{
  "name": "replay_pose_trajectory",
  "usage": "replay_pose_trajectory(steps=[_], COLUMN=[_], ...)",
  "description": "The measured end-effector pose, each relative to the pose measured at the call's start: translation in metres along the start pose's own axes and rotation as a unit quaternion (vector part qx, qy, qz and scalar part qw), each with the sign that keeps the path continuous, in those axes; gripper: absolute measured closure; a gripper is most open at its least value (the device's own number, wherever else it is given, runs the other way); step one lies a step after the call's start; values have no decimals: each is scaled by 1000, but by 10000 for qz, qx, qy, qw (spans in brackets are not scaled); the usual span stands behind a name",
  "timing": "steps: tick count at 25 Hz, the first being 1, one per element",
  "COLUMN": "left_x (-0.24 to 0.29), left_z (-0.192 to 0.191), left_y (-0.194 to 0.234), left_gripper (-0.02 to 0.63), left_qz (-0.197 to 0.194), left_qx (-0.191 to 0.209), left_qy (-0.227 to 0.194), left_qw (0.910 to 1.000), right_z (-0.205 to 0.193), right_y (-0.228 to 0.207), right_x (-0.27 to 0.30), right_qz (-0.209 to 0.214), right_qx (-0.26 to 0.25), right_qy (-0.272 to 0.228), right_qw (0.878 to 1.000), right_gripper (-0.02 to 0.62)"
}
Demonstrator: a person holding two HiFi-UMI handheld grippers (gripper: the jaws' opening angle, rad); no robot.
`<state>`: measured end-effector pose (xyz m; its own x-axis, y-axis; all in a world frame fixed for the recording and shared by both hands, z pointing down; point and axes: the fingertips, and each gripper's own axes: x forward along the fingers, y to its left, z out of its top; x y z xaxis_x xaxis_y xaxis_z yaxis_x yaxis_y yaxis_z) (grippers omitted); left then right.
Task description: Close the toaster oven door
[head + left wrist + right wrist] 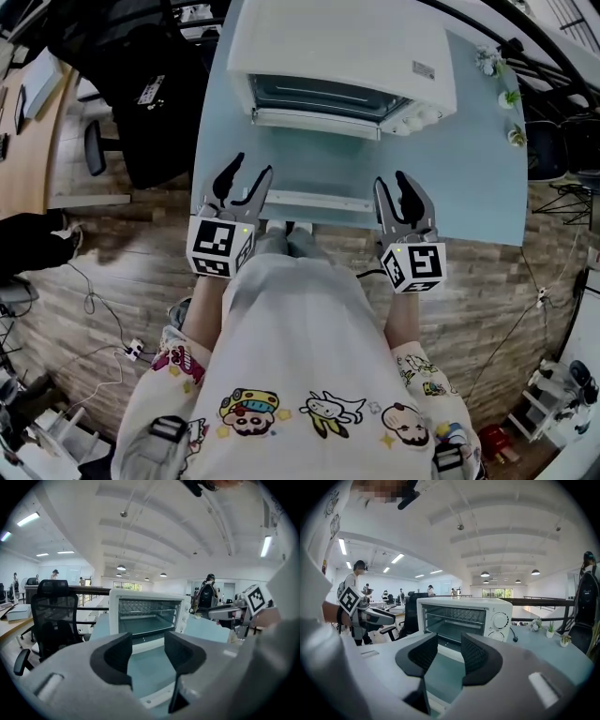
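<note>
On a pale blue-green table (469,187) in a large open office, one white toaster oven (337,47) stands toward the far side. The table stands on a floor (122,272) of wood-look planks. Overhead runs a white ceiling with strip lights and round hanging lamps. One black office chair (54,606) stands beside the table's left side, and several people are seen far back among other desks.

The oven's door (309,173) is open – folded down flat toward the person, its glass facing up and its white handle bar (309,200) near the table's near edge. The cavity holds one wire rack (143,605) and nothing else that shows. Two knobs (500,620) show on the oven's right panel in the right gripper view, the lower one partly hidden.

Along the table's right edge stand three small potted plants (511,96), well apart from the oven.

Two grippers are in view, one in each of the person's hands. The left gripper (248,176) hovers at the left end of the handle bar, the right gripper (390,183) at the right end – whether either touches the door cannot be told. The fingers (112,658) of the left gripper stand apart with nothing between them, only the door and table beyond. The right gripper's fingers (480,656) are likewise apart and bare. Each gripper carries one cube with square markers.
</note>
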<state>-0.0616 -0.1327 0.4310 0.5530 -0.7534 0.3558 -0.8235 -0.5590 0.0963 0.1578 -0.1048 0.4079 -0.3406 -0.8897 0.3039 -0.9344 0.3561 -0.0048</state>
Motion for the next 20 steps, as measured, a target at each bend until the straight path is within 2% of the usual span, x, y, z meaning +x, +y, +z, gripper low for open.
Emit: replay_pose_trajectory(steps=[9,20], left_x=[-5,-7], left_z=[-64,-126], left_y=[3,4], left_gripper=[369,339], left_qz=[-70,-178], left_qx=[-3,136], left_qy=[610,1035], left_qw=[9981,9944], right_z=[-26,-46], right_y=[9,14], right_x=[-1,-4], right_qz=[94,89], right_qx=[85,216], right_qy=[308,515], right_qw=[9994,9984], right_gripper=[443,443])
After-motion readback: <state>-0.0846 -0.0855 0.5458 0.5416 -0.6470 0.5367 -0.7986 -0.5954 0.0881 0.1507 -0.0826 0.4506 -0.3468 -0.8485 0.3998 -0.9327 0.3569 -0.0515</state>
